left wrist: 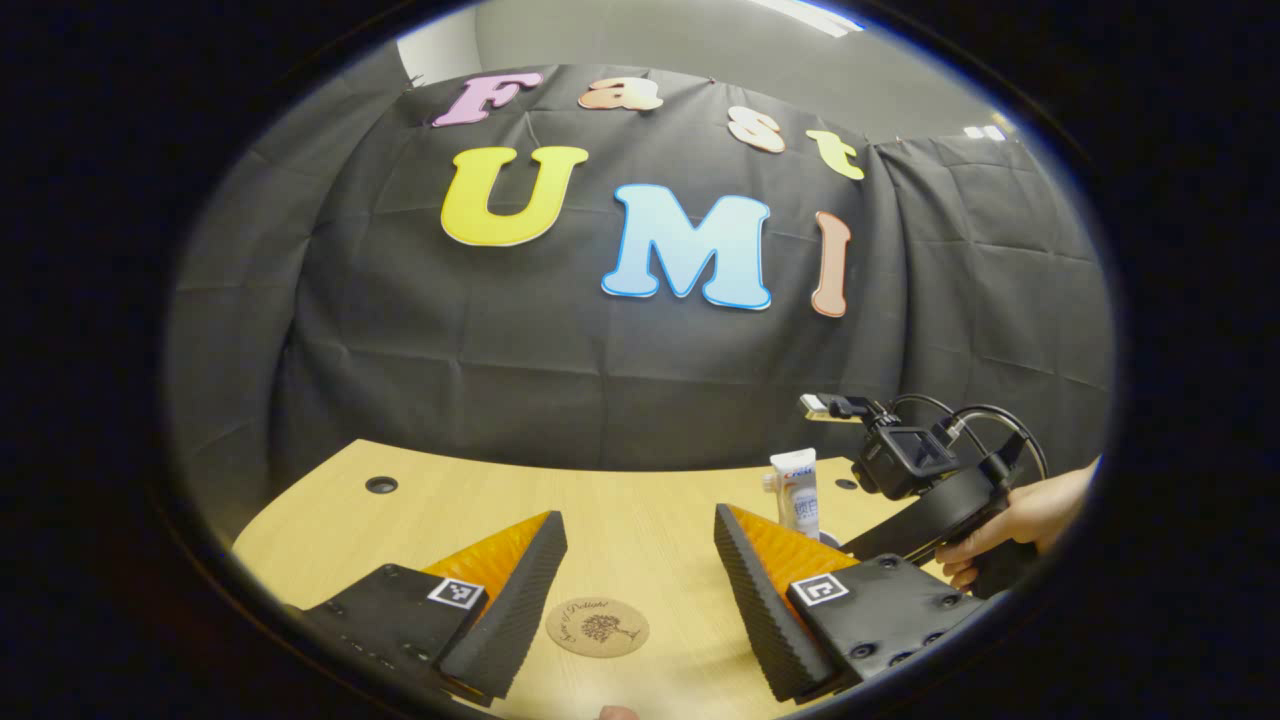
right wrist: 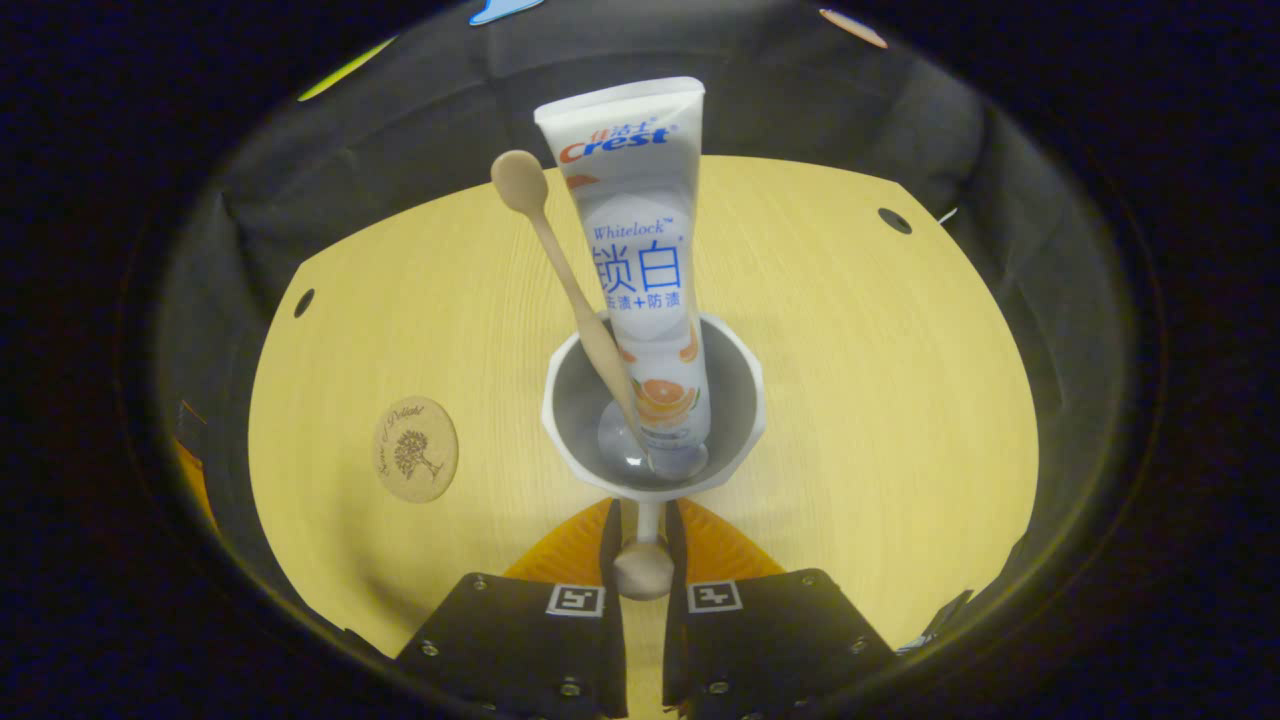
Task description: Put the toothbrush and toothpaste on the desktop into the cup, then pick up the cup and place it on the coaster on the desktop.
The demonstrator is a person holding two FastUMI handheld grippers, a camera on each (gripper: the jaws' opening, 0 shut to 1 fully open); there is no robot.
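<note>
Right claw (right wrist: 641,545) clamps cup (right wrist: 655,405) handle; one toothbrush (right wrist: 570,285), one toothpaste (right wrist: 640,250) inside.

Pale wooden table (right wrist: 860,400), round cable holes (right wrist: 894,220) near its corners, black cloth wall (left wrist: 500,360) behind

left gripper (left wrist: 640,575) jaws apart, right gripper (right wrist: 642,535) clamped

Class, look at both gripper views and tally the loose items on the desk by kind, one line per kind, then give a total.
Cup: 1
Toothpaste tube: 1
Toothbrush: 1
Coaster: 1
Total: 4
</note>
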